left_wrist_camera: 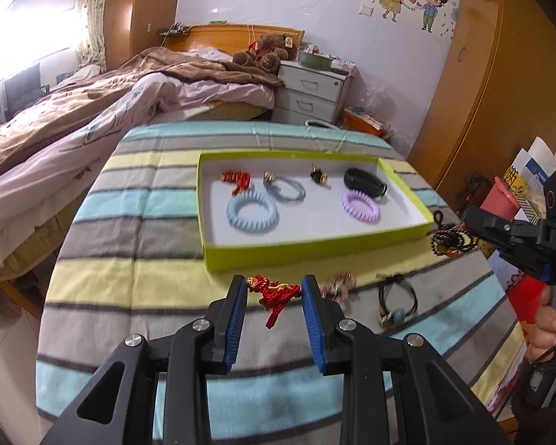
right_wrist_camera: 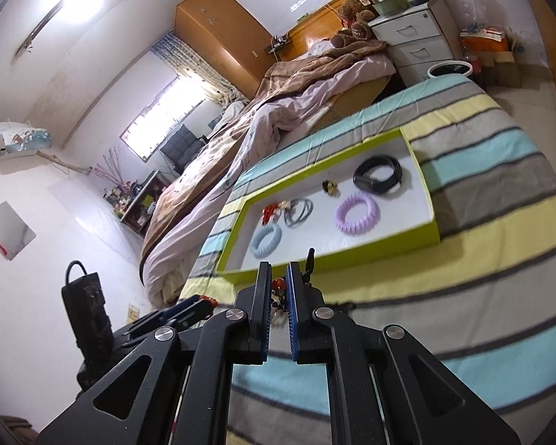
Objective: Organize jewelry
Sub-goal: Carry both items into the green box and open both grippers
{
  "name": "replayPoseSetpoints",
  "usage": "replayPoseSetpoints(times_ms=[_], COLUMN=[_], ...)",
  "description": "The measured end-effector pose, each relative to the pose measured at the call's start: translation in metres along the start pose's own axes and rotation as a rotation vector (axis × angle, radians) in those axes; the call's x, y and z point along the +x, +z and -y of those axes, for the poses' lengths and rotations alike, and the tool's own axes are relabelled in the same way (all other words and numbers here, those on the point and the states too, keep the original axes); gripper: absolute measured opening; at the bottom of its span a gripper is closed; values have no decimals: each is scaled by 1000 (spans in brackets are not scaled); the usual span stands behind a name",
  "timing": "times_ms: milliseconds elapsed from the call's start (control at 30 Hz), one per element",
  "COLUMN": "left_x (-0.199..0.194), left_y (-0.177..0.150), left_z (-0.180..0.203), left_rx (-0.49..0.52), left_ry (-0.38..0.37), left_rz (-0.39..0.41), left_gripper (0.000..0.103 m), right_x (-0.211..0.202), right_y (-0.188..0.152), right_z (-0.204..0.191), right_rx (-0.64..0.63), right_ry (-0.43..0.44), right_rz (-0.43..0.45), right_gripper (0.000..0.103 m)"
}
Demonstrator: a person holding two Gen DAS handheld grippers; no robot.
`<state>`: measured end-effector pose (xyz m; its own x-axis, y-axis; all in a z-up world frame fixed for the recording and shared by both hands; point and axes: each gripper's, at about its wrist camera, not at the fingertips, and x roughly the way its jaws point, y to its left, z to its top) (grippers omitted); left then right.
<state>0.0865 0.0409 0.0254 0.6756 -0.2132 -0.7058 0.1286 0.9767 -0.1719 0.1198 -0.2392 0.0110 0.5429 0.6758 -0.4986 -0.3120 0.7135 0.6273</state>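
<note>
My left gripper [left_wrist_camera: 274, 291] is shut on a red knotted cord bracelet [left_wrist_camera: 276, 293], which hangs between its blue pads above the striped cloth. Ahead lies a green tray [left_wrist_camera: 315, 254] with a white floor. It holds a red charm [left_wrist_camera: 237, 180], a grey hair tie [left_wrist_camera: 285, 189], a black band [left_wrist_camera: 363, 181], and blue [left_wrist_camera: 252, 209] and purple [left_wrist_camera: 361, 207] spiral rings. My right gripper [right_wrist_camera: 278, 289] is shut on a dark beaded bracelet [right_wrist_camera: 278, 283] with an orange bead, near the tray's [right_wrist_camera: 389, 244] front wall. From the left wrist view, that gripper [left_wrist_camera: 470, 222] and its beads [left_wrist_camera: 450, 239] are at the right.
A pink beaded bracelet [left_wrist_camera: 339, 283] and a black cord with a turquoise bead [left_wrist_camera: 396, 302] lie on the striped cloth [left_wrist_camera: 129, 259] before the tray. A bed [left_wrist_camera: 74, 118] runs along the left, with a white nightstand [left_wrist_camera: 311, 92] behind it. Bags [left_wrist_camera: 515, 193] stand at the right.
</note>
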Motion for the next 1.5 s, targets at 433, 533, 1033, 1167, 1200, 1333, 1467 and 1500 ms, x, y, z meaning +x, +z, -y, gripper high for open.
replayPoseSetpoints(times_ms=[433,533,1033,1167,1200,1333,1467,1500], left_x=[38,53,120,132,134,144,149,151], left_y=[58,68,86,87,88,87,86,85], left_z=[20,26,38,40,40,43,43,43], left_rx=[43,53,64,70,69,63,59,54], left_ry=[-57,-75,-91,-93,-93,-94,-98,-97], left_rz=[-2,-14,-107,-125,-129,-148,-164,-170], left_gripper=[30,30,31,31,31,31,31,31], right_x=[20,30,63,65,66,66,66,66], right_y=[47,54,62,61,59,57,58,58], right_z=[23,32,48,45,44,43,46,47], right_rx=[-26,-34,-151,-193,-203,-215,-200,-198], right_ry=[-126,-188,-352,-374,-376,-383,-366,-368], right_rz=[8,-10,-77,-82,-86,-89,-94,-95], right_gripper=[8,8,8,8,8,8,8,8])
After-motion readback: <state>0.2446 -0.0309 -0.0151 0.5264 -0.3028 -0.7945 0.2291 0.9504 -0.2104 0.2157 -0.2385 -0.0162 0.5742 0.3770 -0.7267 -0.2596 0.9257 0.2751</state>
